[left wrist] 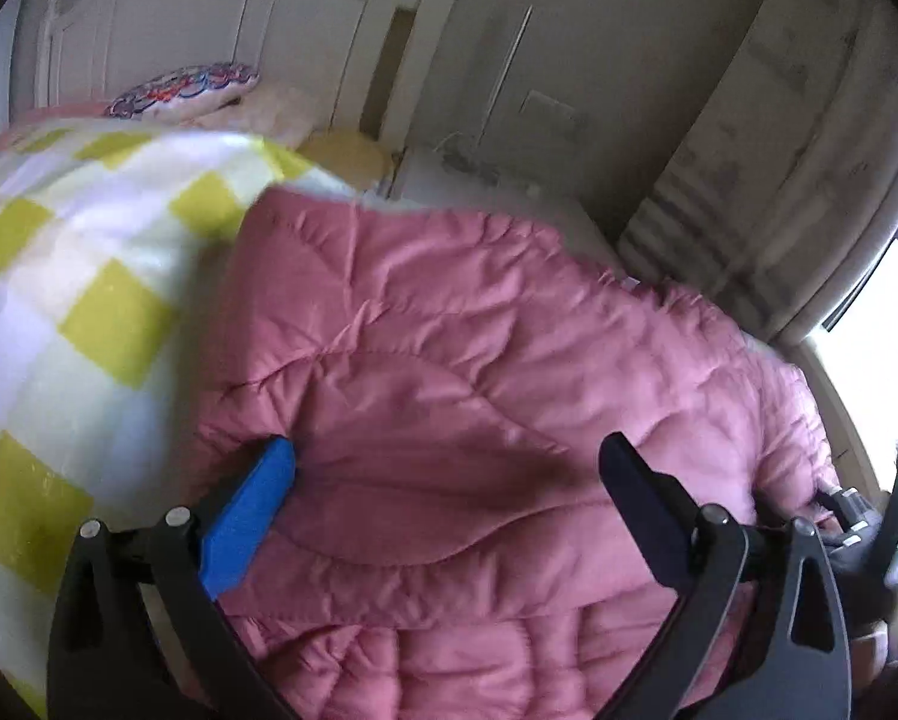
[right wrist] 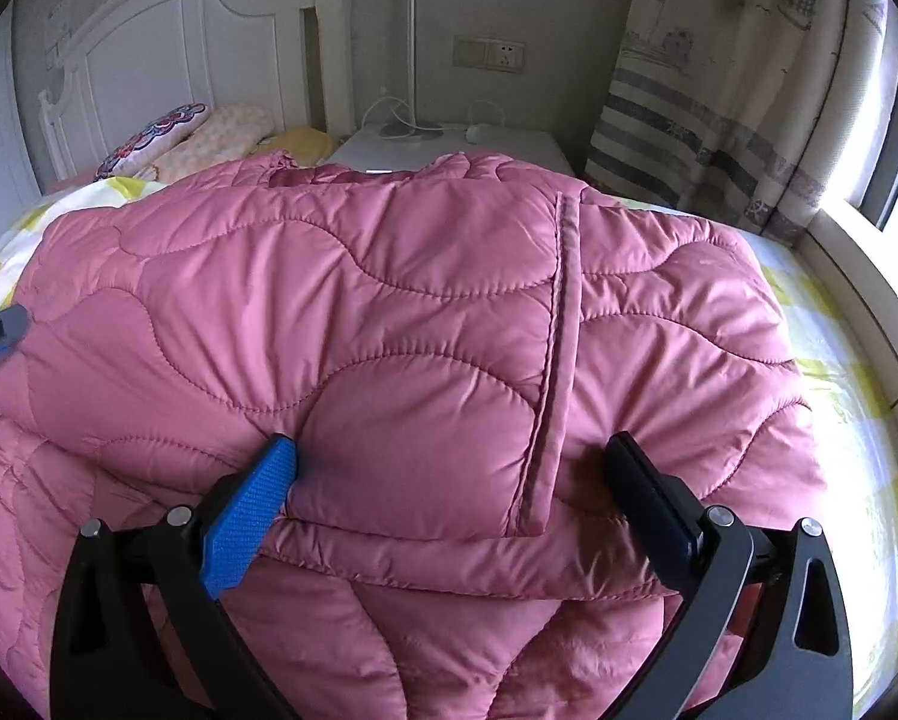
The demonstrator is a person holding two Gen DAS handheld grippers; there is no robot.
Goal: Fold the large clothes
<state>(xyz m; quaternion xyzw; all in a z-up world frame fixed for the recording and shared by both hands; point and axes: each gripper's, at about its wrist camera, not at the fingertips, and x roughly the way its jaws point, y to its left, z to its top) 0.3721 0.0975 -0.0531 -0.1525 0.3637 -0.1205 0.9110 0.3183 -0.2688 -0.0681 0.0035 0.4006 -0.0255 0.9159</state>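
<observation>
Nearest, the right gripper (right wrist: 449, 468) and the left gripper (left wrist: 446, 468) both stand with jaws wide, holding nothing, over the near fold of the pink quilted jacket (right wrist: 389, 312). It lies folded across the checked bedspread (left wrist: 77, 276). The fold looks laid down; next probably comes another grasp at an edge. Pillows (right wrist: 167, 138) lie farthest.

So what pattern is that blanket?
Yellow and white checks on the blanket, clearest in the left wrist view.
</observation>
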